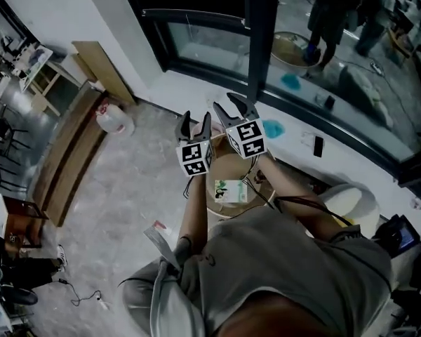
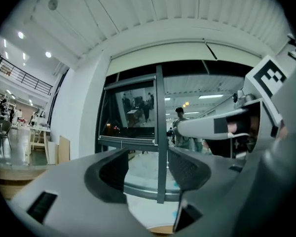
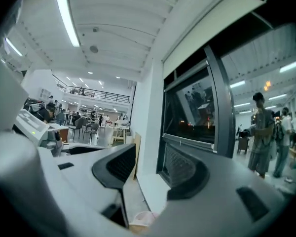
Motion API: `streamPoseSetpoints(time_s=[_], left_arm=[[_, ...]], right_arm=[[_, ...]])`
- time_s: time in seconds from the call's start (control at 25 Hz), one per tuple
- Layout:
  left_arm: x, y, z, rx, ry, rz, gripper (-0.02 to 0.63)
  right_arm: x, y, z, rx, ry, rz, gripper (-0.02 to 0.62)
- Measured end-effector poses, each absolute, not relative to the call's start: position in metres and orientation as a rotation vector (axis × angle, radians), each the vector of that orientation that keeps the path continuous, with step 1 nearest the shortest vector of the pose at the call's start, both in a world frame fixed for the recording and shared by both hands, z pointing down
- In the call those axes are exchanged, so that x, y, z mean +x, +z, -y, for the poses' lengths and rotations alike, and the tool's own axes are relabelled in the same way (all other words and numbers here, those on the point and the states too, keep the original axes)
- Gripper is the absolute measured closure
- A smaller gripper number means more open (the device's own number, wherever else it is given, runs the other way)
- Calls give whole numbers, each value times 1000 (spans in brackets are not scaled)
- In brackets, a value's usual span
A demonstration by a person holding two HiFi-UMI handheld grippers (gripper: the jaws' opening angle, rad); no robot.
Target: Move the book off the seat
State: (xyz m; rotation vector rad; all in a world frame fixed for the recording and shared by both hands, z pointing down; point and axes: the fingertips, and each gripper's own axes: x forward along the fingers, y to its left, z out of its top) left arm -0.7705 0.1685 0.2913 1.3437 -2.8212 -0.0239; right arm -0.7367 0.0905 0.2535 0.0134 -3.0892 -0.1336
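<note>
While the person holds both tools raised and pointing level, the left hand-held gripper [image 1: 194,126] stands with its jaws apart and nothing between them. Its own view shows only the dark window frame [image 2: 160,132] through the gap. The right hand-held gripper [image 1: 231,109], just beside it and a little nearer the window, is likewise open and empty, with white wall and window glass showing beyond its jaws. The book [image 1: 230,190], white with green on its cover, lies flat on the round wooden seat [image 1: 228,168]. In the head view it lies just below the two grippers in the picture, apart from either pair of jaws. The seat stands on the grey floor [image 1: 126,188], close to the white window sill [image 1: 295,149]. A white jug [image 1: 114,120] with a reddish top sits on the floor to the left, near wooden boards [image 1: 98,65] that lean against the wall.
</note>
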Motion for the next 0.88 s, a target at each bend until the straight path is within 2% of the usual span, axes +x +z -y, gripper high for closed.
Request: streamPoseSetpoints(time_s=[0.56,0.76,0.88], left_arm=[[-771,285,-184,1300,-45,2825,359],[-771,285,-190,1291,79,2843,362],[-763,284,-188,1334,-45,2839,358]], right_arm=[[-742,264,-114,-54,-90,3064,402],[-741,271,-120,-65,-61,3043,402],[-737,276,-121,-61,-78,3029,402]])
